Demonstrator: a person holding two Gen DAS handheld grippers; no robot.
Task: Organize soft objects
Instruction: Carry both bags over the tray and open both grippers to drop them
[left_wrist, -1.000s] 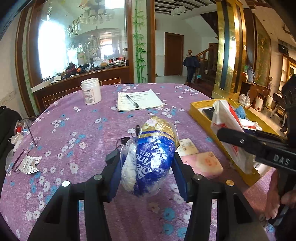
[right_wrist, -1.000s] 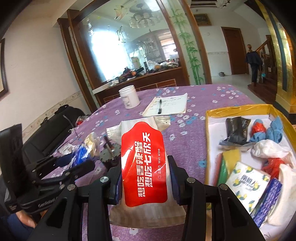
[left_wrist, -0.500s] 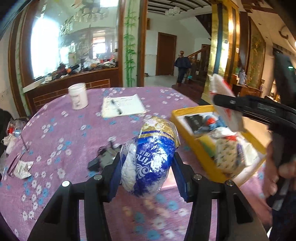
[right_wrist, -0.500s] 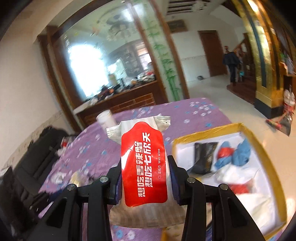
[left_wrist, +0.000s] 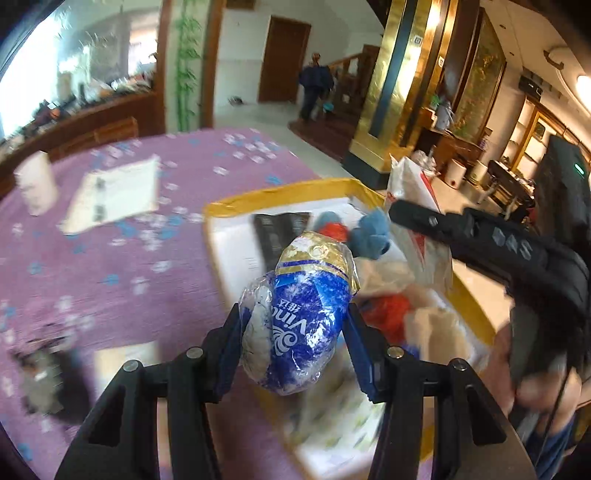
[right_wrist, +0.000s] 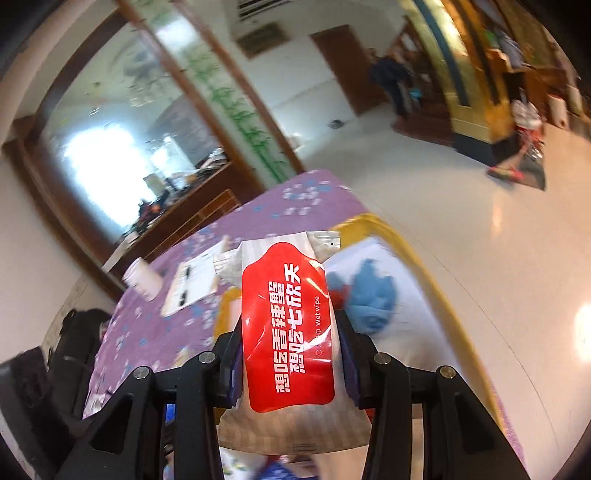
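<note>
My left gripper (left_wrist: 295, 334) is shut on a blue and gold tissue pack (left_wrist: 301, 314) and holds it in the air over the near part of the yellow-rimmed tray (left_wrist: 280, 192). My right gripper (right_wrist: 288, 356) is shut on a red and white wet wipe pack (right_wrist: 288, 328), also raised over the tray (right_wrist: 406, 243). The right gripper also shows at the right of the left wrist view (left_wrist: 480, 240). The tray holds a black packet (left_wrist: 280, 232), a blue cloth (left_wrist: 369, 236), red bags (left_wrist: 388, 314) and white soft items.
The table has a purple flowered cloth (left_wrist: 110, 266). On it are a white jar (left_wrist: 35, 184), a paper pad with a pen (left_wrist: 114, 192), a dark object (left_wrist: 40, 373) at the near left and a pale card (left_wrist: 125, 358). A person (left_wrist: 314, 85) stands far off by the stairs.
Both grippers have swung to the right with their packs, from over the cloth to above the tray. The right gripper has also tilted. Both views are blurred by the motion.
</note>
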